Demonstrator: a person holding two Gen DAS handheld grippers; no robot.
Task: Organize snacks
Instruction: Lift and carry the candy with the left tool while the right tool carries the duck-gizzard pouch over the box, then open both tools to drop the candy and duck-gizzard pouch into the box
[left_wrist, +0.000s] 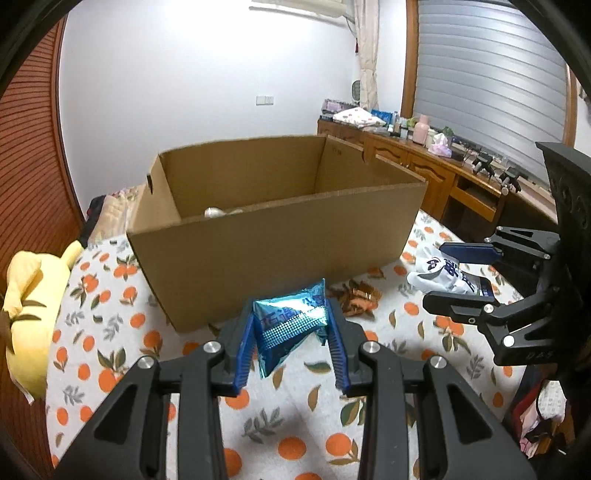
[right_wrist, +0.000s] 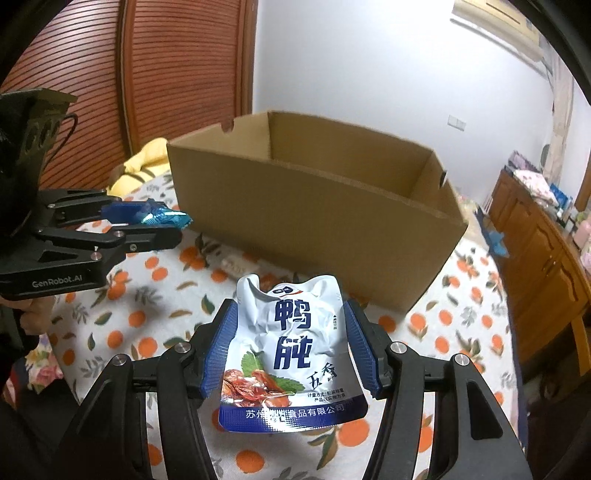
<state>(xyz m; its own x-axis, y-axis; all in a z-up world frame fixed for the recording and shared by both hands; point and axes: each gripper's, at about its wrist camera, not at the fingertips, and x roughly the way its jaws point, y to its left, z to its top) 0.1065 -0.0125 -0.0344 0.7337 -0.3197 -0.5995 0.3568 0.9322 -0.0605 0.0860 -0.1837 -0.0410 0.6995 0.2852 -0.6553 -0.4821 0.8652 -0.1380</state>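
Left claw (left_wrist: 291, 325) pinches blue foil packet (left_wrist: 291, 321); right claw (right_wrist: 291, 347) clamps white pouch (right_wrist: 291, 354). Cardboard box (left_wrist: 280, 236) just ahead of both. Risk: slick foil slipping free, or packets catching near rim.

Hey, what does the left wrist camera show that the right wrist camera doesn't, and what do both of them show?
Only the left wrist view shows a silvery item lying inside the cardboard box, a coppery wrapper on the cloth in front of the box, and a grey window blind.

Only the right wrist view shows the printed front of the white snack pouch, with its picture of the food.

Both show the box, the orange-print cloth, the left hand-held gripper shut on the blue foil packet, and the right hand-held gripper shut on the pouch.
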